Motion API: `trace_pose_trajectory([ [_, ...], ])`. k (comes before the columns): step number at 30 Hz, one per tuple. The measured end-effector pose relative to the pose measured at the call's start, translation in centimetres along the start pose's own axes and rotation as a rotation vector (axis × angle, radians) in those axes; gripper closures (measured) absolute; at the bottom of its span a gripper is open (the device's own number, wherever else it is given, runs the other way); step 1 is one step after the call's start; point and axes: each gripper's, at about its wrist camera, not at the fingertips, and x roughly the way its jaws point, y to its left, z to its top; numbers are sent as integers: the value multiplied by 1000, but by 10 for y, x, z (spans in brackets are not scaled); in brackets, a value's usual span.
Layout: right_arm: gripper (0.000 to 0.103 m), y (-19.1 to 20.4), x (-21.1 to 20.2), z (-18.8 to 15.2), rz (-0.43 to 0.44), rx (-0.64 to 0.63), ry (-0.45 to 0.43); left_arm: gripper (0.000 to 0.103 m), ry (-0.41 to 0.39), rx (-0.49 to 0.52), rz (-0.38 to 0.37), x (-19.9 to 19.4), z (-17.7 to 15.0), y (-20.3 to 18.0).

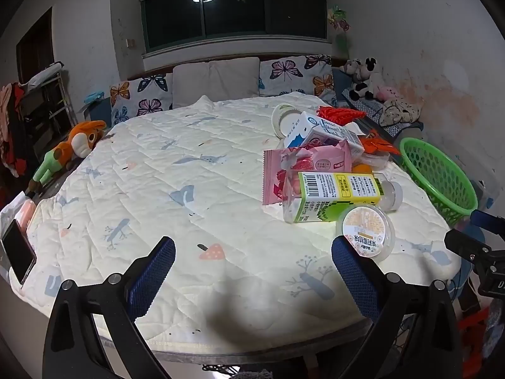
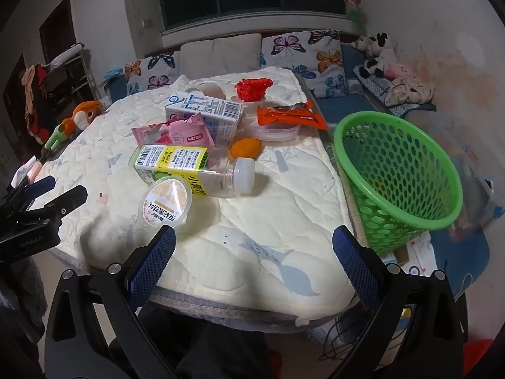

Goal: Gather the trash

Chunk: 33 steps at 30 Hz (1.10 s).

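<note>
Right wrist: two cartons (image 2: 202, 117), one basket (image 2: 407, 170).

Left gripper (image 1: 252, 252) fingers spread wide, empty, above quilt (image 1: 189, 189) near trash pile (image 1: 325, 164).

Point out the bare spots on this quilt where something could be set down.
The quilt lies bare across its left and middle, from the pillows down to the near edge and over to the phone. A smaller bare patch sits between the pudding cup and the green basket. The trash pile crowds the far right.
</note>
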Motion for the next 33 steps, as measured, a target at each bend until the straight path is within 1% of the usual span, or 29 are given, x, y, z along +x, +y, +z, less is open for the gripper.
trace_pose_trajectory([
  [4,4,-1,1,0,1,5,-2,7,1,10,12,0,0,-1],
  [6,4,-1,1,0,-1,5,-4,7,1,10,14,0,-2,-8],
  [9,4,1,7,-2,5,6,-3,7,5,7,7,1,-1,-5],
  [19,4,-3,4,0,10,10,2,7,6,10,6,3,-4,-11],
  [33,5,-1,7,1,11,12,11,7,11,6,-2,2,-4,-8],
])
